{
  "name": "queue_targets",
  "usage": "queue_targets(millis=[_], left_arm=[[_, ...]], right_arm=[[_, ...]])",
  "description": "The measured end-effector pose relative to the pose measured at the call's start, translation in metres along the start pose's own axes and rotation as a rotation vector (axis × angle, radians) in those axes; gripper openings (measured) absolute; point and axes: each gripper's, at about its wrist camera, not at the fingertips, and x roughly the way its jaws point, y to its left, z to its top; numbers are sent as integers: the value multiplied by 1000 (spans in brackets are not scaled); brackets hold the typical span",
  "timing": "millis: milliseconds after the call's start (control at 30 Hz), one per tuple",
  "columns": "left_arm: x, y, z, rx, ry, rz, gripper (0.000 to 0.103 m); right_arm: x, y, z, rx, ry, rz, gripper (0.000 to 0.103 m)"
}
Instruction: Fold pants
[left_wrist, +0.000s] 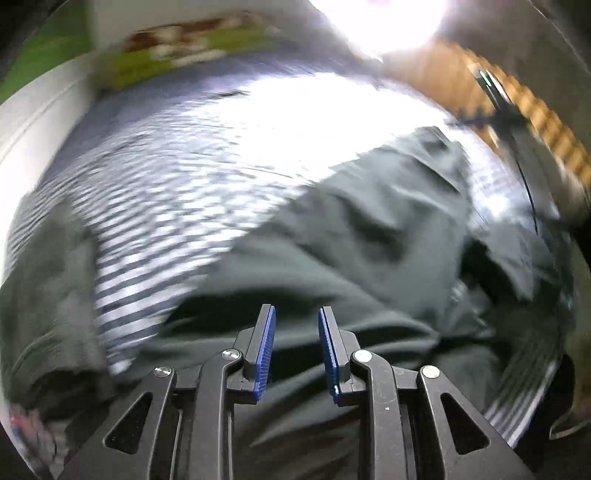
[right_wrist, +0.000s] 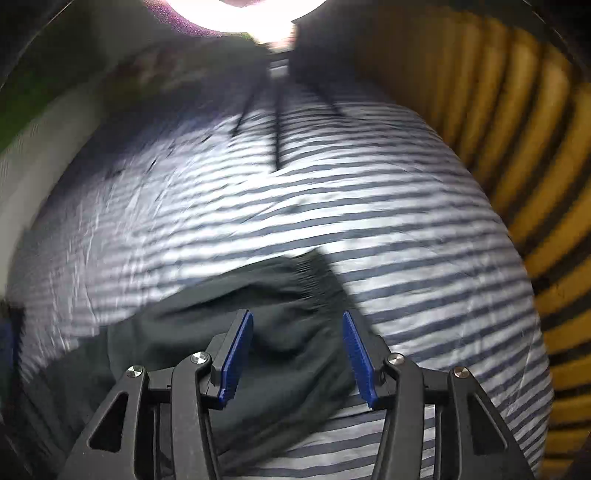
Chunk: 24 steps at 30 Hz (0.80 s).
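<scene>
Dark grey-green pants (left_wrist: 369, 236) lie crumpled on a blue-and-white striped bedsheet (left_wrist: 177, 192). In the left wrist view my left gripper (left_wrist: 296, 312) hangs above the cloth, its blue pads apart with nothing between them. The picture is blurred by motion. In the right wrist view the pants (right_wrist: 280, 325) end in a gathered elastic waistband (right_wrist: 310, 267) lying on the sheet (right_wrist: 424, 258). My right gripper (right_wrist: 297, 317) is open above that end, and its pads do not press the fabric.
A white wall or bed edge (left_wrist: 33, 110) runs along the left. Green patterned bedding (left_wrist: 177, 48) lies at the far end. A yellow-and-black slatted surface (right_wrist: 524, 147) borders the bed on the right. Bright light (left_wrist: 384, 18) glares from the top.
</scene>
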Motion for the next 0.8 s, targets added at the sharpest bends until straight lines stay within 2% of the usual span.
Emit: queue_targets(millis=[33,167,300,367,467,633,700,800], left_arm=[[-14,16,-7,-38,-26,26,26],[-66,62,-43,-155,-82,108,30],[-120,104,-108,-323,-106,166,32],[-138,113,-137,-363,-104,201,33],[-169,121,-187,-432,-108,206,40],[-201,117,-266,-506,-117,221,51],[-207,113,-293,-530,-114,227,64],[-205,112,-328,-579,-114,246,70]], right_arm=[[-3,9,-4,-28,-3,-1,47],[-40,19,-23,-10,-37,113,47],[-91,30,-46,-17,-49,229,47],[-119,37,-65,-37,-64,265,47],[-161,40,-106,-55,-73,308,47],[-208,36,-188,-90,-50,299,53],[-213,38,-217,-113,-31,270,58],[-214,52,-256,-164,-14,234,59]])
